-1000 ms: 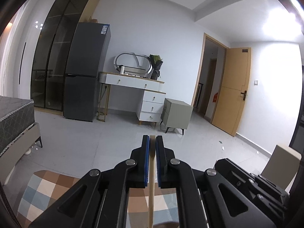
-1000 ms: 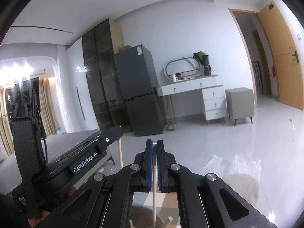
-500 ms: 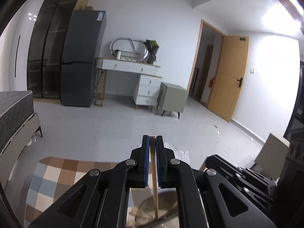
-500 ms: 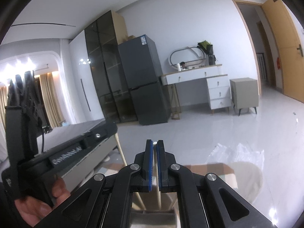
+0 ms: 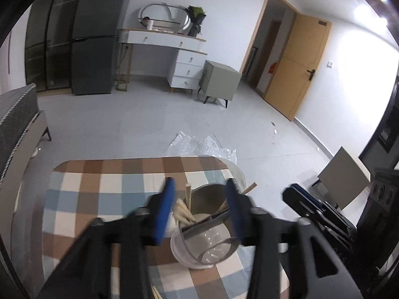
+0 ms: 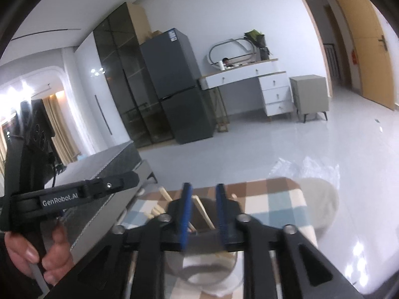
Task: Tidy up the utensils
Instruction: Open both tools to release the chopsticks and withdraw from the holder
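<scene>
I am seeing both tongs, left [image 5: 199,205] and right [image 6: 203,214], just opening, spread and gripping nothing. The pale wooden chopsticks [image 5: 183,210] are standing in the round metal holder [image 5: 208,199] on the checked-cloth desk [image 5: 99,191].

Both tools [image 5: 199,199] [image 6: 202,209] freshly parted, empty-jawed

Ahead of the jaws, pale wooden chopsticks [image 5: 187,200] stand in a dull brushed-metal cup [image 5: 208,199]; just below the jaws sits a clear glossy plastic container [image 5: 203,246]. Both rest on the counter's [image 5: 104,186] matt checked cloth. Beyond it lie crinkled shiny plastic film [image 5: 199,144] and a glossy tiled floor [image 5: 139,124].
</scene>
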{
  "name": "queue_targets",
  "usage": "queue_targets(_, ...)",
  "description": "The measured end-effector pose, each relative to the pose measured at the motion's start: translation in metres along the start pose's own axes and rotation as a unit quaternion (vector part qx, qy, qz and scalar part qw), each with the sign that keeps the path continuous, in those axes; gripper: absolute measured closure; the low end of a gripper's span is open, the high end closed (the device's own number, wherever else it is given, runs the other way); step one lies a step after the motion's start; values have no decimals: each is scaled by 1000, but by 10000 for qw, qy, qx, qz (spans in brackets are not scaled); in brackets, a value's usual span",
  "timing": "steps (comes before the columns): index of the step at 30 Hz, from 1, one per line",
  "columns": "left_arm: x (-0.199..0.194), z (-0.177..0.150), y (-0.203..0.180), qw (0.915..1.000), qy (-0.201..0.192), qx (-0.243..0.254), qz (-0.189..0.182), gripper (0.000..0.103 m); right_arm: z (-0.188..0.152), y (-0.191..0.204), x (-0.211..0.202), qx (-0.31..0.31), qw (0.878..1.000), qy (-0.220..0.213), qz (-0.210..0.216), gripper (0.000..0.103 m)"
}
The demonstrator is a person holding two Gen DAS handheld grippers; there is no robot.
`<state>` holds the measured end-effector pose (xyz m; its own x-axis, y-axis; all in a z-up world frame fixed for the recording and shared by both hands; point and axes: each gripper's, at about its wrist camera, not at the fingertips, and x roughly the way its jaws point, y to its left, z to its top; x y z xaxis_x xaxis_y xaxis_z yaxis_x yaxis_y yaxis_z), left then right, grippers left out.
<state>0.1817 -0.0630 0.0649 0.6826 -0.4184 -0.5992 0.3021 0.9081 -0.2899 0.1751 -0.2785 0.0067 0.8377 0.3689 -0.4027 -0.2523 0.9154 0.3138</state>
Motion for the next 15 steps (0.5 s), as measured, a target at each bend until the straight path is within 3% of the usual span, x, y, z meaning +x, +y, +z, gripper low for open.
queue_targets(3, -21, -5, -3, 9997, -91, -26, 220, 42, -3, 4, -20, 65, 10000, -60, -39, 70)
queue_targets(4, -28, -7, -4, 9995, -103, -42, 304, 36, -4, 7, -29, 84, 9999, -103, -73, 62)
queue_targets(5, -35, -11, -4, 9992, -135, -60, 370, 35, -5, 10, -36, 91, 9998, -137, -75, 55)
queue_targets(7, -48, -17, -3, 9987, -197, -116, 456, 33, -7, 17, -49, 81, 9997, -206, -75, 52)
queue_targets(10, -66, -26, -1, 9978, -239, -152, 593, 24, -11, 31, -68, 42, 9995, -291, -60, 41)
queue_targets(15, -86, -40, 0, 9953, -354, -82, 897, 18, -17, 51, -92, 36, 9991, -416, -13, 32)
